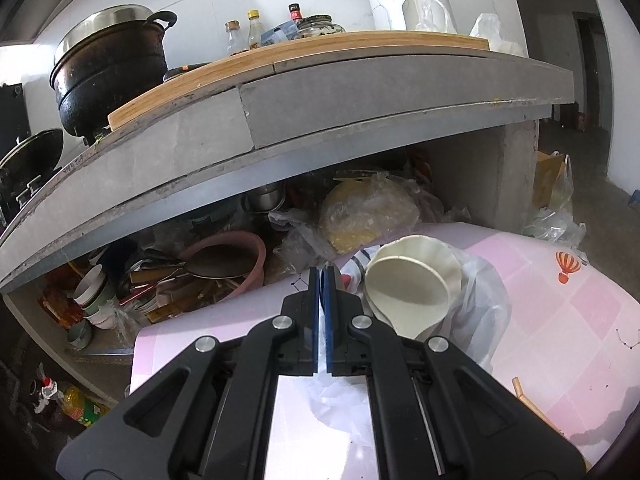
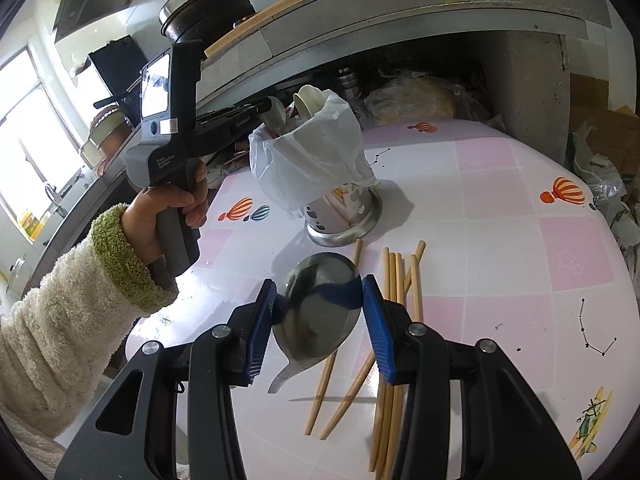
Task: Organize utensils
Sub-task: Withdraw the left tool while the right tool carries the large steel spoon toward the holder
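Chopsticks (image 2: 394,320) crowd right — table (image 2: 500,264) beyond open

1. This is a kitchen in a home.
2. A big black pot (image 1: 110,76) with a shiny lid sits on a grey counter (image 1: 360,88).
3. Sauce bottles (image 1: 256,34) stand by a white tiled wall.
4. Bowls (image 1: 94,296) and pans fill the messy shelf under the counter.
5. A table with a pink balloon cloth (image 2: 500,248) holds wooden chopsticks (image 2: 394,320) and a metal utensil holder (image 2: 348,216).
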